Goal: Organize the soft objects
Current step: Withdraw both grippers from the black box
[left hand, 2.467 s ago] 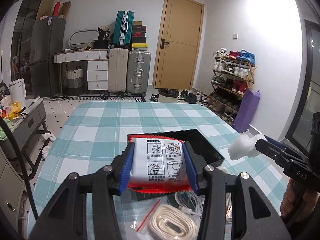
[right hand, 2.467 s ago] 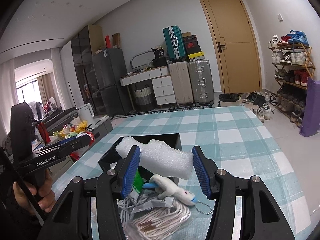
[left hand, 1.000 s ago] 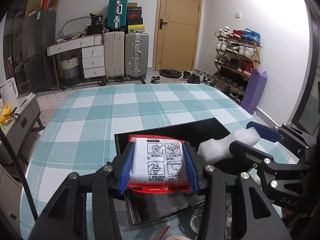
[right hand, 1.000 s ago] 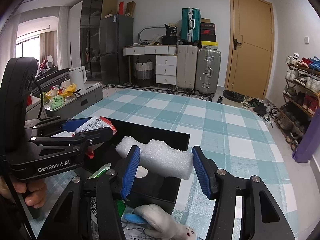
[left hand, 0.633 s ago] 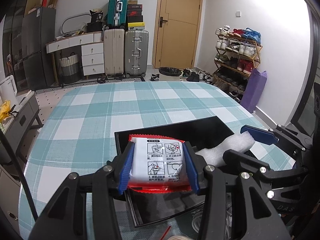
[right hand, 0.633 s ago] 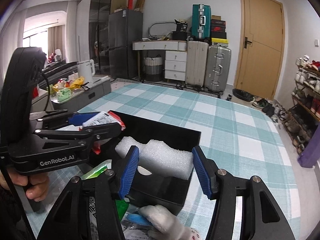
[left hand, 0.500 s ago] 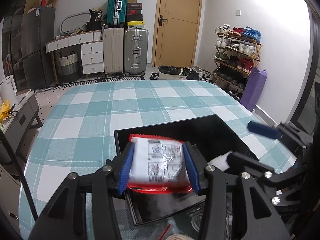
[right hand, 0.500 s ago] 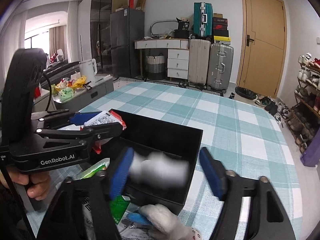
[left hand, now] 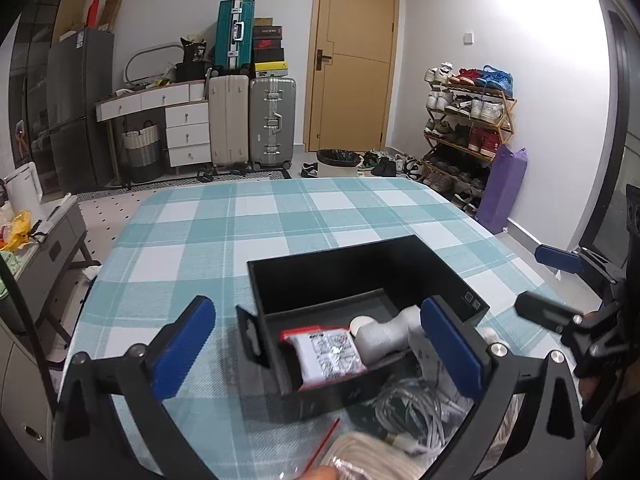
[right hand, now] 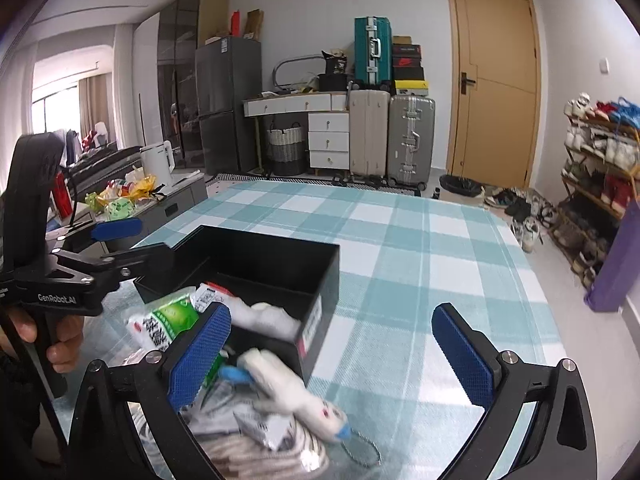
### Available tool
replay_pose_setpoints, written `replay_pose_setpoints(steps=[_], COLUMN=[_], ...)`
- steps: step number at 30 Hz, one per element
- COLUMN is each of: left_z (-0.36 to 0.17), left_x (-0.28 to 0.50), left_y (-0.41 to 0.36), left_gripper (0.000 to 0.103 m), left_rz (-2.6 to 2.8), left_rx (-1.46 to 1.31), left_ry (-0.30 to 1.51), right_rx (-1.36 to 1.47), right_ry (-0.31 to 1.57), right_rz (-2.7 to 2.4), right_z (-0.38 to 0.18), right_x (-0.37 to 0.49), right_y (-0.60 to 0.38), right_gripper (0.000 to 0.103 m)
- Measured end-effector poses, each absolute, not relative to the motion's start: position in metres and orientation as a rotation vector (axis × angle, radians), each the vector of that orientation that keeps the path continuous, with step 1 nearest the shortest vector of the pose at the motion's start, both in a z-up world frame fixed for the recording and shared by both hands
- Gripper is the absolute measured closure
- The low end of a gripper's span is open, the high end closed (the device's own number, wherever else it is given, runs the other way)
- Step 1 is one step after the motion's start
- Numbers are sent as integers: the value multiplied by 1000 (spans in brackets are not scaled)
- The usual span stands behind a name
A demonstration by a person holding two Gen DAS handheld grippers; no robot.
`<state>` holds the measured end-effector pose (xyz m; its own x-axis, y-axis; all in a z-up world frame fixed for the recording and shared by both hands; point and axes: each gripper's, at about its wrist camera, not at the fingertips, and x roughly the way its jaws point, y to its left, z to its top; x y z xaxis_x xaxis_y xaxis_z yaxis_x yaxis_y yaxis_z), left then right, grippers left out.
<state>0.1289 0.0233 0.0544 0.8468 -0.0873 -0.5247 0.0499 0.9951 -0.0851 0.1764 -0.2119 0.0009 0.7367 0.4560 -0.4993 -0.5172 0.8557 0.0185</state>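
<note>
A black open box point(left hand: 340, 268) stands on the teal checked tablecloth; it also shows in the right wrist view point(right hand: 316, 276). Inside it lie a white packet with red edges point(left hand: 326, 354) and a white foam piece point(left hand: 386, 334). The foam also shows in the right wrist view point(right hand: 266, 318). My left gripper point(left hand: 318, 346) is open and empty just above the box's near edge. My right gripper point(right hand: 340, 354) is open and empty at the box's near right corner. A white plush toy with a chain point(right hand: 296, 394) lies in front of the box.
A pile lies on the table in front of the box: bagged cables point(left hand: 408, 408), a cream cord in a bag point(left hand: 360, 456), and a green-and-white packet point(right hand: 168, 320). Suitcases, drawers and a shoe rack point(left hand: 468, 120) stand beyond the table.
Both grippers opened. The packet dropped from my left gripper and the foam from my right gripper into the black box. Both grippers have pulled back a little.
</note>
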Motion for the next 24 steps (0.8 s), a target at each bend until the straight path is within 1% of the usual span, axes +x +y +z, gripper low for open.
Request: replay_pose_setpoints(steps=[9,18,24], left_z=[49,36,30], left_x=[105,94,85], left_y=[28,31,27], left_gripper=[0,0,0], left_rz=[-73,-59,-75], left_rx=[-70,-77,-46], left_ry=[565,587,603], right_rx=[-68,-83,-98], right_ry=[531,620,639], right_rz=[524,523,529], right_z=[1,-16,-23], right_x=[164,170,168], right_y=[-235,-228,-219], right_gripper=[1,1,1])
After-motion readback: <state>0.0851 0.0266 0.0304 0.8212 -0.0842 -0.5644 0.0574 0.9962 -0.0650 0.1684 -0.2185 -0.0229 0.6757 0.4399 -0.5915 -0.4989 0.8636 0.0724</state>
